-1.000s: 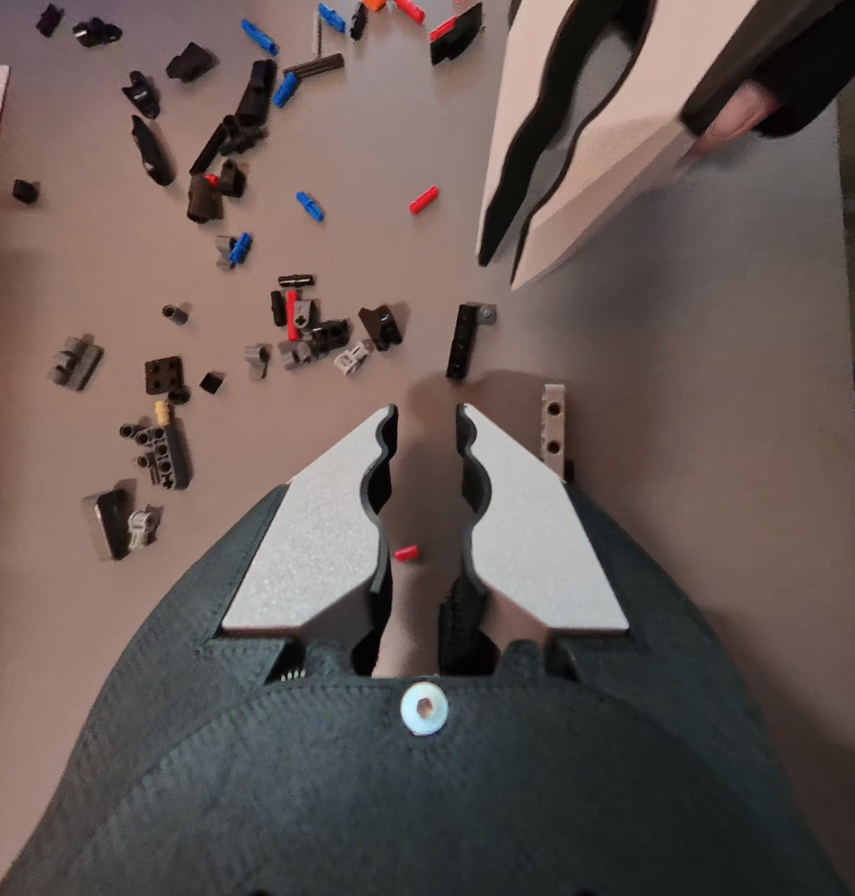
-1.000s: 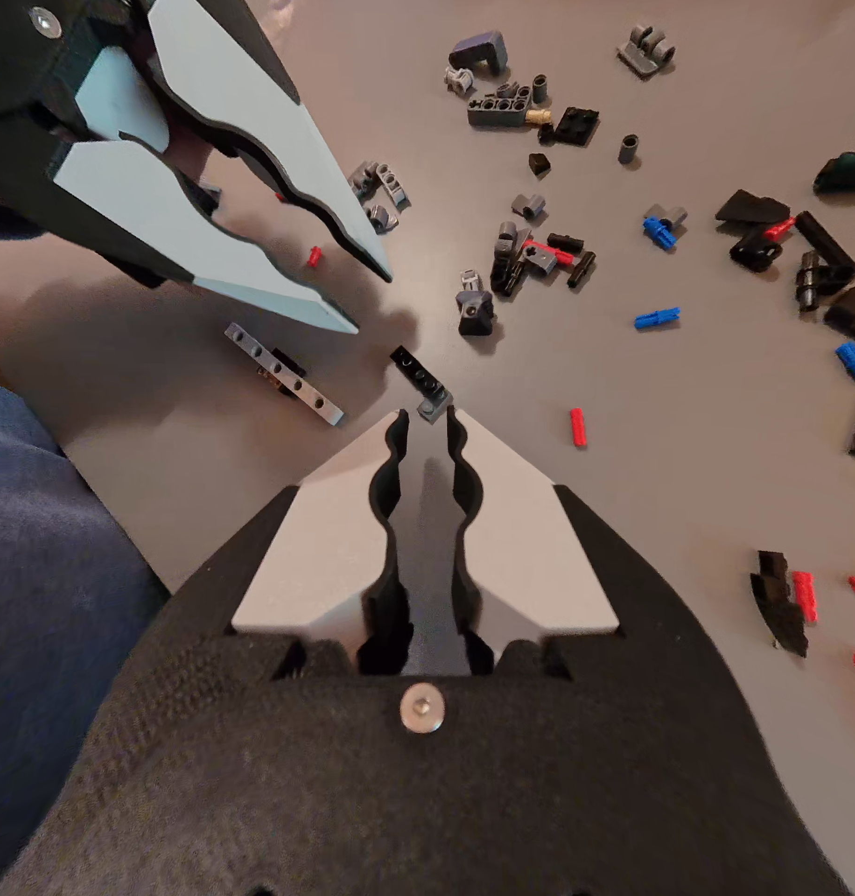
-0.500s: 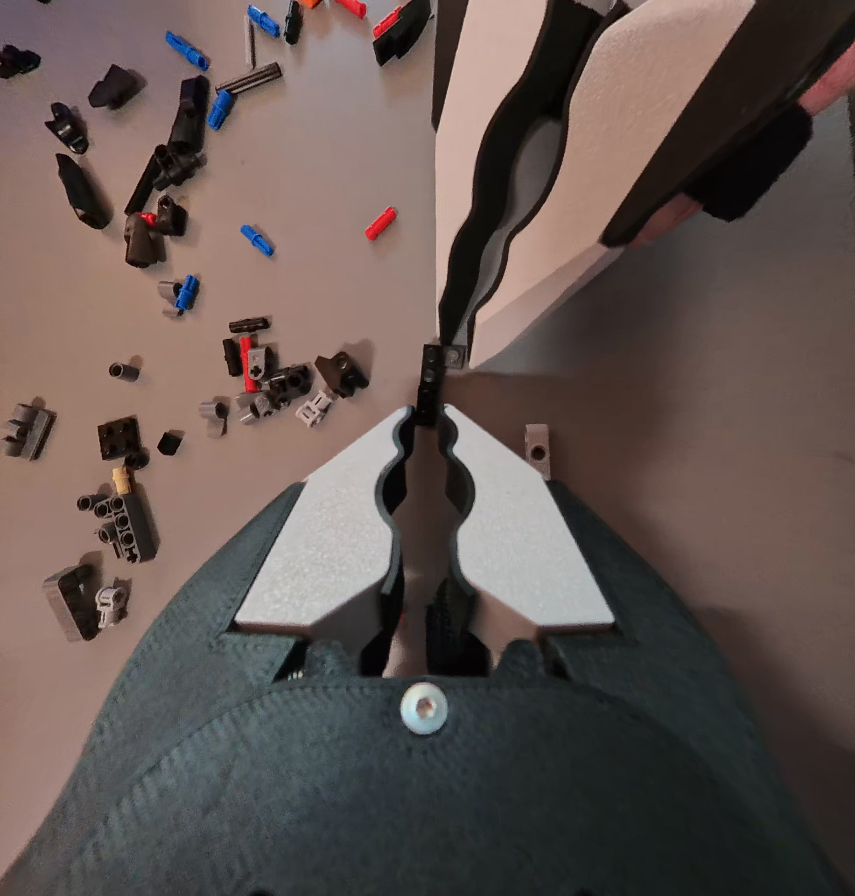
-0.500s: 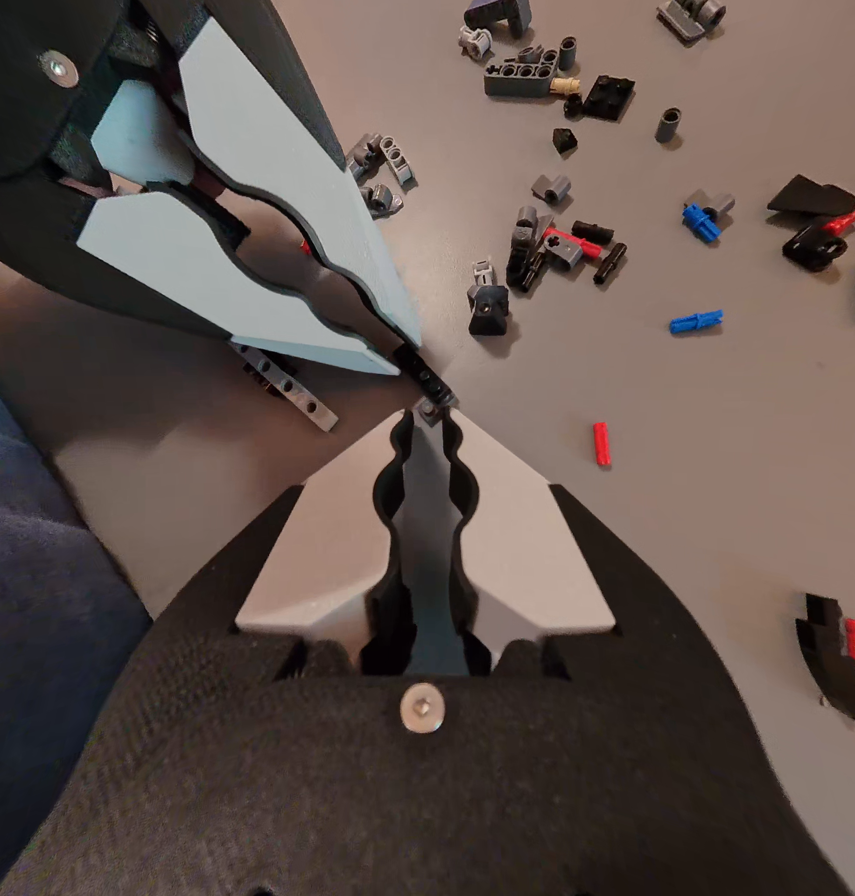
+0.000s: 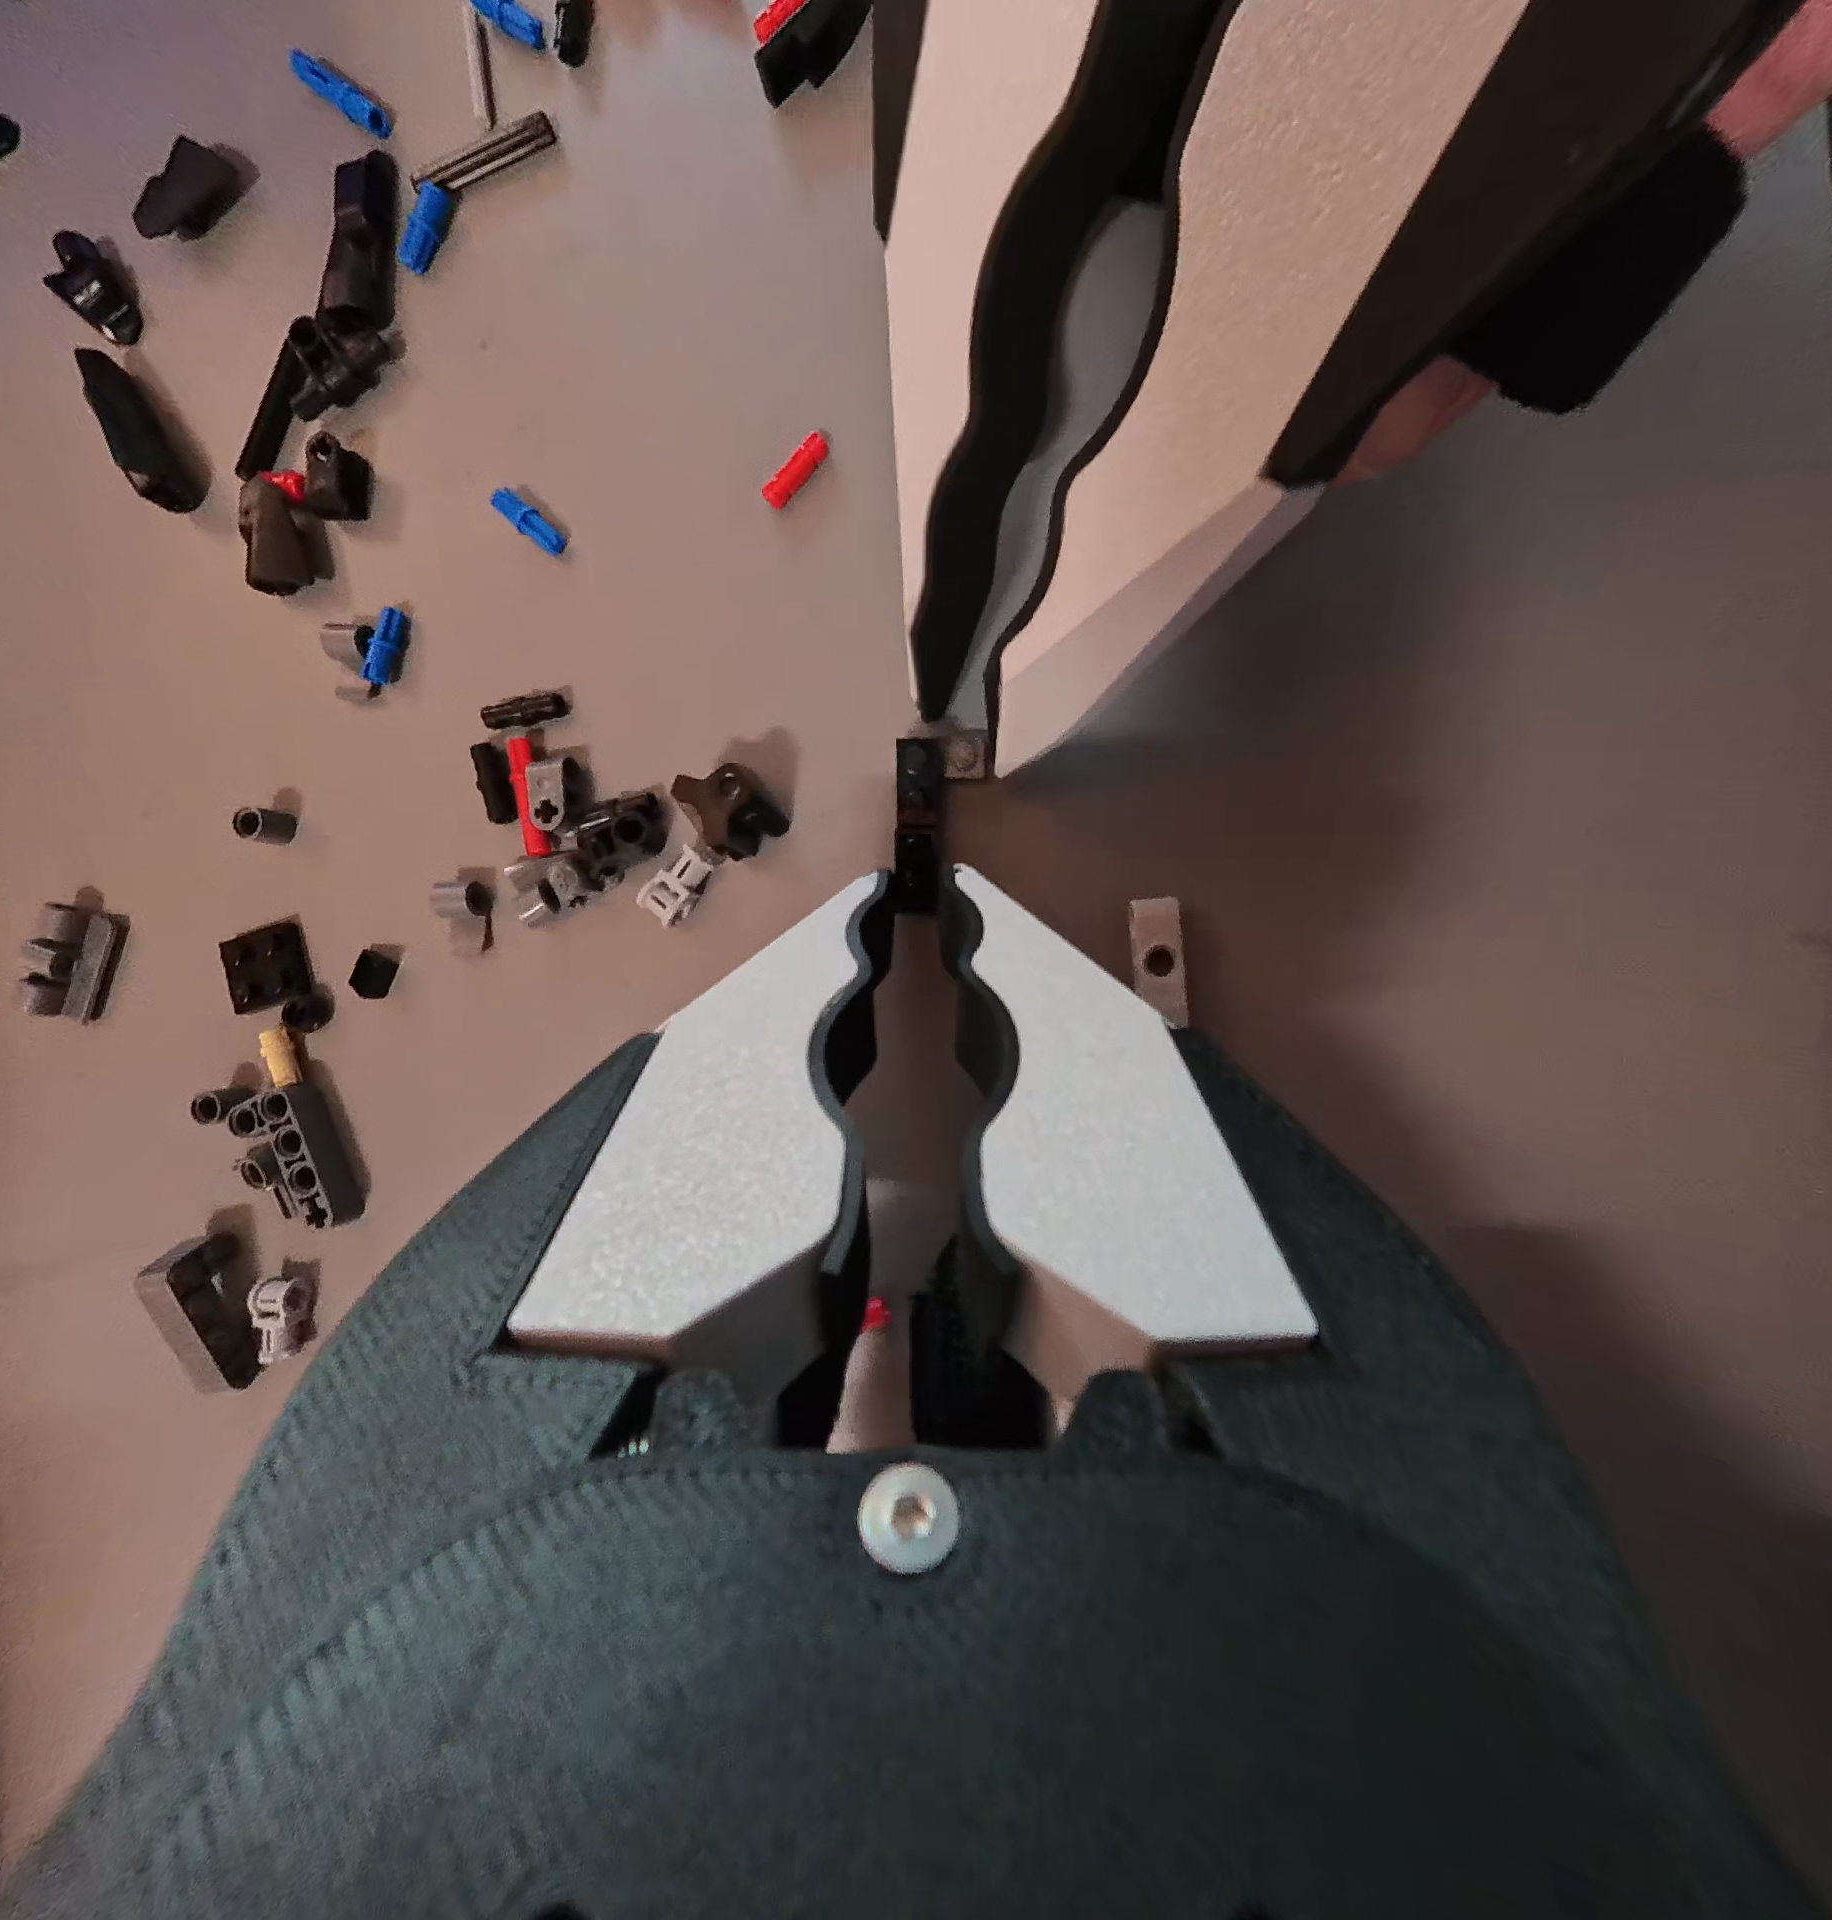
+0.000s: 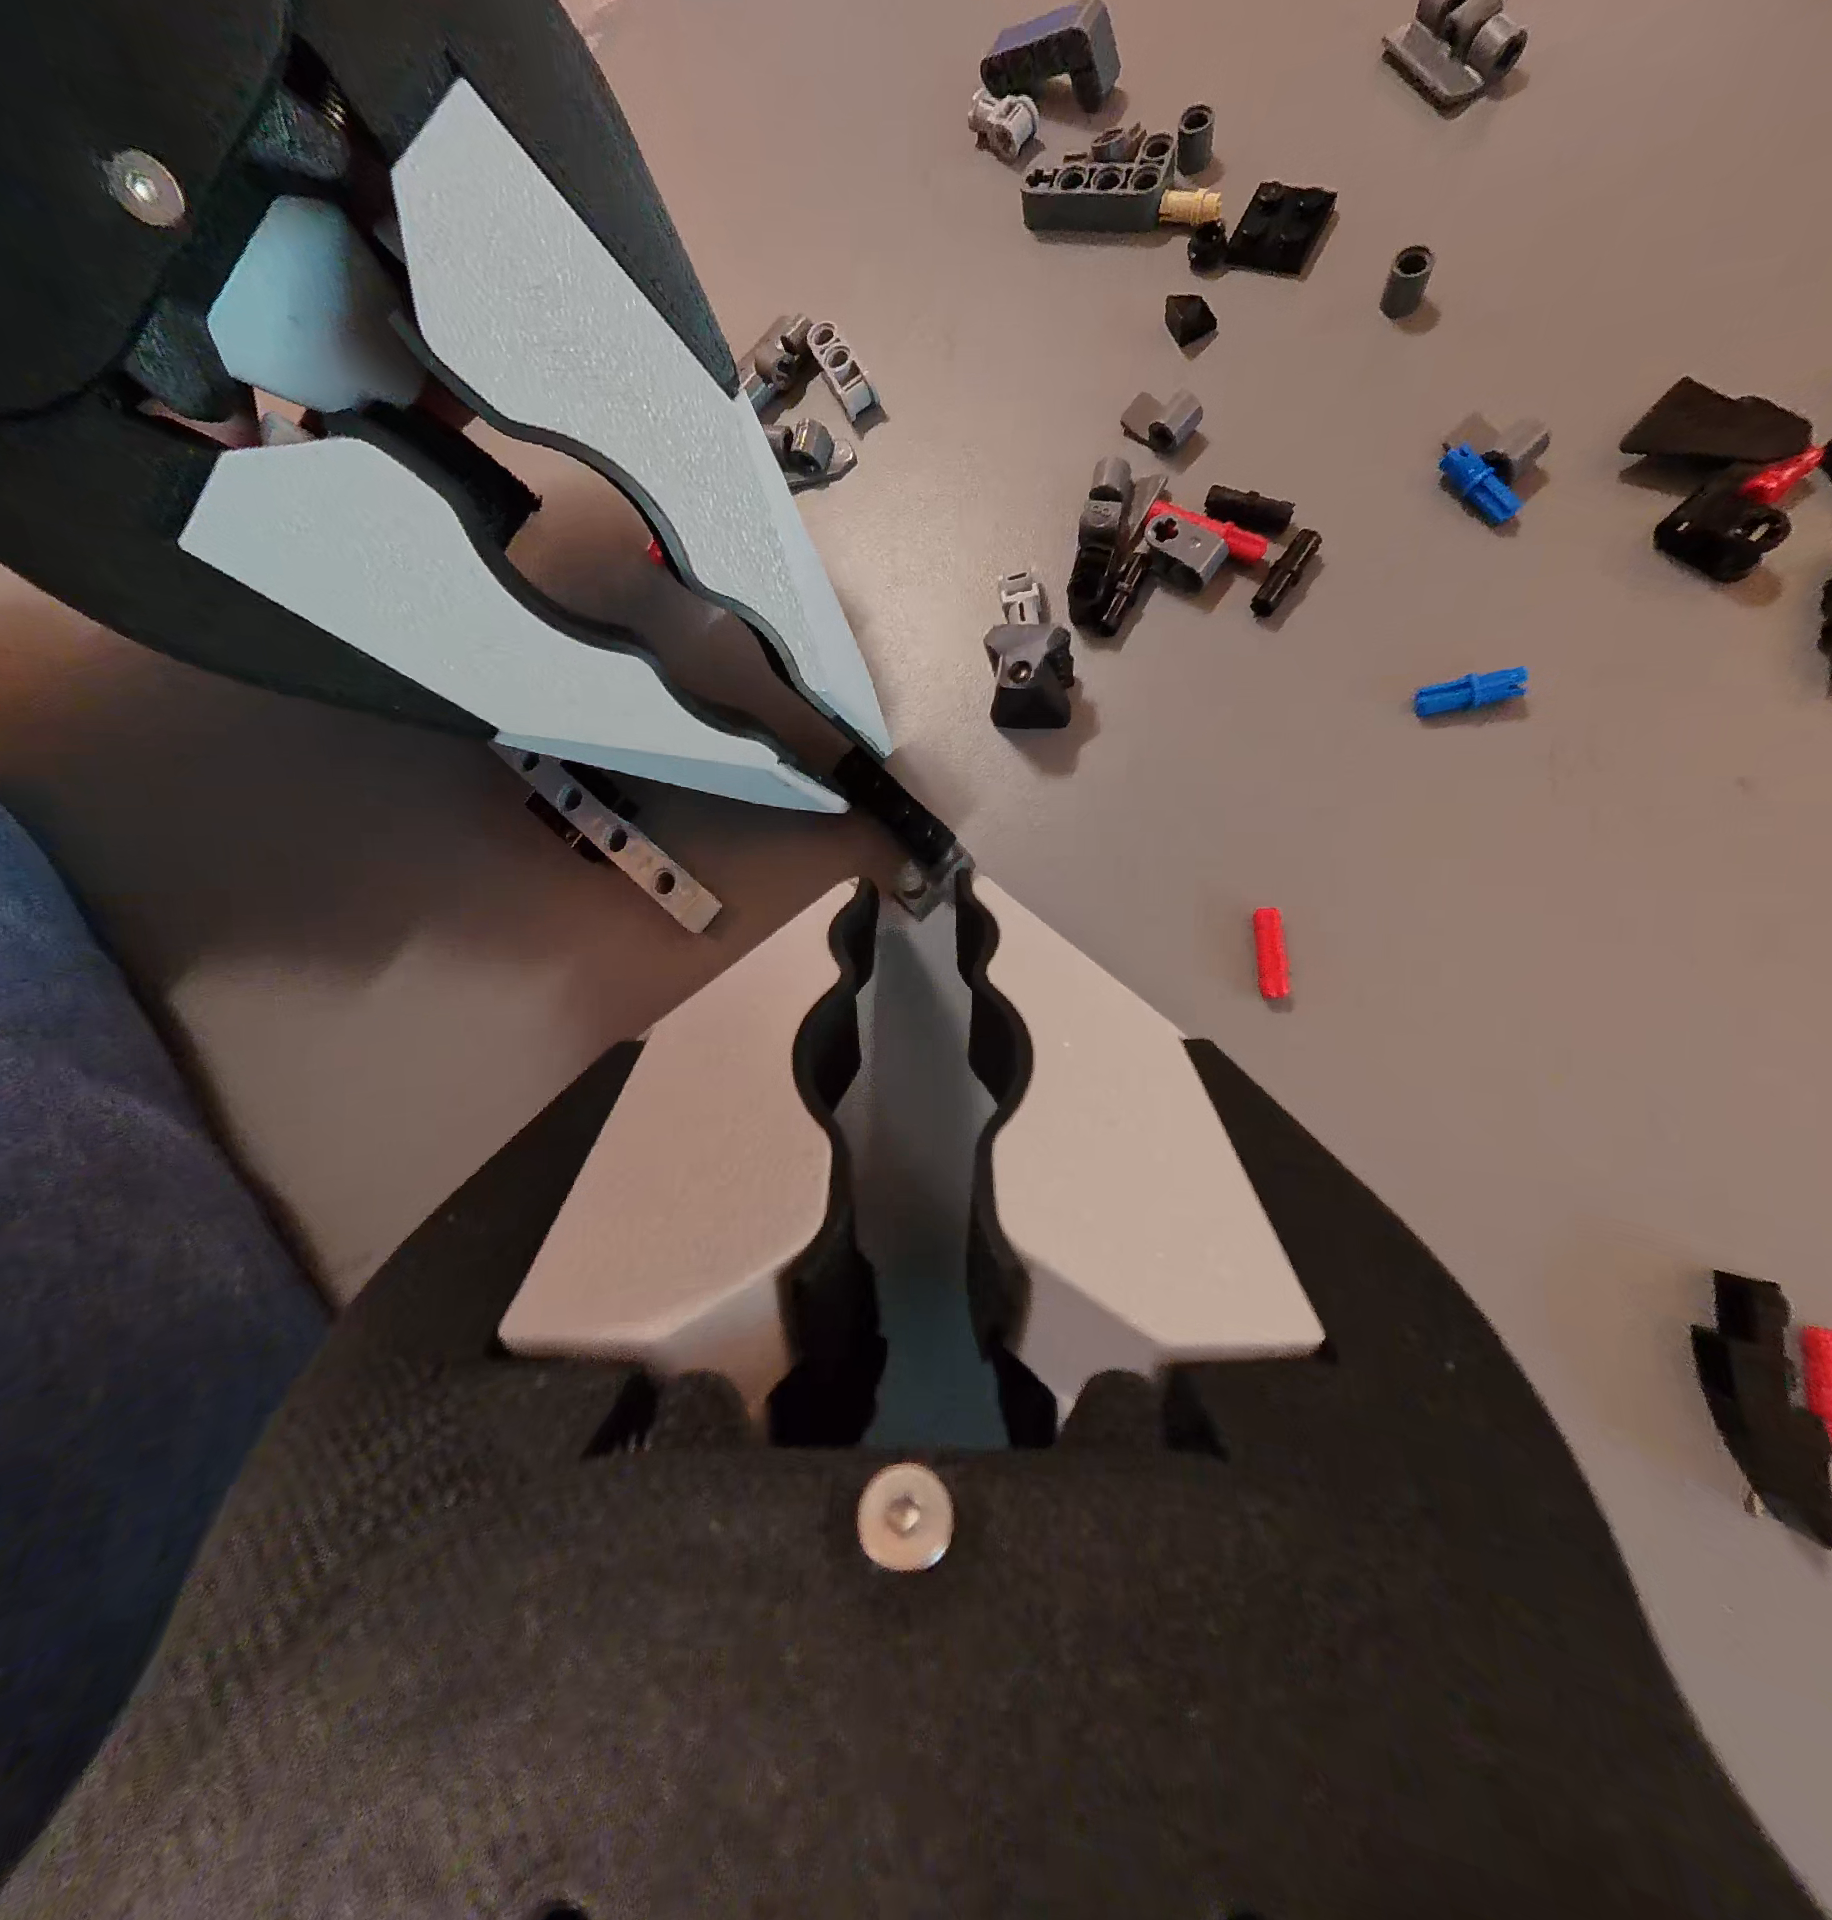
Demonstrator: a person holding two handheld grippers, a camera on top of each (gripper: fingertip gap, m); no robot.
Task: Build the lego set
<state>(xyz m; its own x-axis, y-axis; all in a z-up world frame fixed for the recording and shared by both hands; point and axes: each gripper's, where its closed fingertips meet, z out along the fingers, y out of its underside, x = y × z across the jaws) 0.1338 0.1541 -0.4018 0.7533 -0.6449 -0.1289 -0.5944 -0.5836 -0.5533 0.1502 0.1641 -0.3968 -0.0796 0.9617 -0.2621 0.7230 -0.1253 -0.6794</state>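
A narrow black Lego plate [image 5: 917, 805] lies on the table with a small grey piece [image 5: 966, 753] joined at its far end. My left gripper [image 5: 917, 896] is shut on the near end of the black plate. It comes in from the upper left in the right wrist view [image 6: 862, 777], with the plate [image 6: 896, 808] in its tips. My right gripper [image 6: 917, 888] is closed narrowly on the grey piece [image 6: 927, 888]. It reaches down from the top in the left wrist view [image 5: 962, 717]. The two grippers meet tip to tip.
A light grey beam with holes [image 5: 1156, 961] lies just right of my left fingers, partly under the left gripper in the right wrist view [image 6: 621, 842]. Several loose black, grey, blue and red pieces are scattered left [image 5: 579, 821]. A red pin [image 6: 1270, 951] lies nearby. My left and right fingertips are right by each other.
My left gripper moved forward and closed on the black plate's near end. My right gripper came in from the far side and took the grey piece between its tips.
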